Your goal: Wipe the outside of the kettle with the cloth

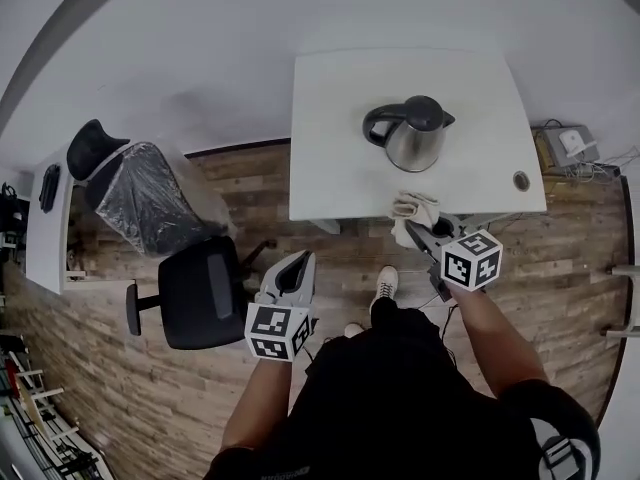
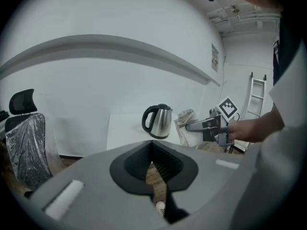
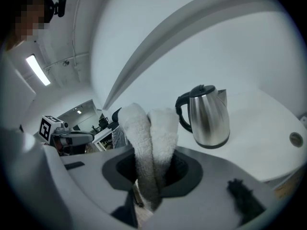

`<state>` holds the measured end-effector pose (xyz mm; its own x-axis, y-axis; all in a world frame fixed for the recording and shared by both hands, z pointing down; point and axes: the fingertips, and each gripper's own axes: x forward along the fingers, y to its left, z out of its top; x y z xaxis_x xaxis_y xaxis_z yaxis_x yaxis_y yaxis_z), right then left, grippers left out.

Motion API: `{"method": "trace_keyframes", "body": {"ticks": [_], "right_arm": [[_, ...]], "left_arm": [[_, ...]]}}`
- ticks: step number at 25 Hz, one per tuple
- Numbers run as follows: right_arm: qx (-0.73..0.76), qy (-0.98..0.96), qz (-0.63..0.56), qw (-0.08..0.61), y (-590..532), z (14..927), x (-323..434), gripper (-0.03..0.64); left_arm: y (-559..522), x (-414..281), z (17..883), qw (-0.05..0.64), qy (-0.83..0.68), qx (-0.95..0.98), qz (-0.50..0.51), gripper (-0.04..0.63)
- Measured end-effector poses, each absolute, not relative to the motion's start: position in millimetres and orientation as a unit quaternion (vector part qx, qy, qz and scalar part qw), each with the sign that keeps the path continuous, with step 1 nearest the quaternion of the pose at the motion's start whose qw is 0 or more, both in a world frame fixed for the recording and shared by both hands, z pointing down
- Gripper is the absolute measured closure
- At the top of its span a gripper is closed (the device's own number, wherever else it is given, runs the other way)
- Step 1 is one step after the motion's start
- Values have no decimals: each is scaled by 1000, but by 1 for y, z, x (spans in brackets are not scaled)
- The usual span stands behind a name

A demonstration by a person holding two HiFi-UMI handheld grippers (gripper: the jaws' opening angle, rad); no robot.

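Currently right gripper point(image 1: 428, 234) grips cloth point(image 1: 415, 208) near kettle point(image 1: 412, 136); left gripper point(image 1: 297, 260) jaws together.

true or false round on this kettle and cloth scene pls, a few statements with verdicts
1. The white terry cloth is clamped in the right gripper. True.
2. The stainless steel kettle with the black handle lies on its side. False: it stands upright on the white table.
3. The left gripper holds the kettle's handle. False: it is off the table, above the wooden plank floor, jaws together on nothing.
4. The kettle's black lid is on. True.
5. The cloth is pressed against the kettle's side. False: it is near the table's front edge, apart from the kettle.
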<state>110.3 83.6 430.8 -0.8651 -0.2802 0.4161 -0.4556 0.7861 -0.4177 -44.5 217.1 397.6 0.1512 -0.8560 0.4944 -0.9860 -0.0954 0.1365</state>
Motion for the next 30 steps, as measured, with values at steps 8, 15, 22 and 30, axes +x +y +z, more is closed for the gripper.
{"method": "trace_keyframes", "body": {"ticks": [8,15,22,30], "right_arm": [[267,-913,254,174,236,413,179,518],[306,-907,237,165,294,383,225,518],[291,-919,218,153,298,365,256,518],[263,-927,227,143,293,367,320,518]], "left_arm": [[336,3,417,226,-588,766,130,588],[355,61,397,199,-541,810,110,588],[331,102,380,181,-539,815,109,588],[310,194,374,184,-536,815,123,588]]}}
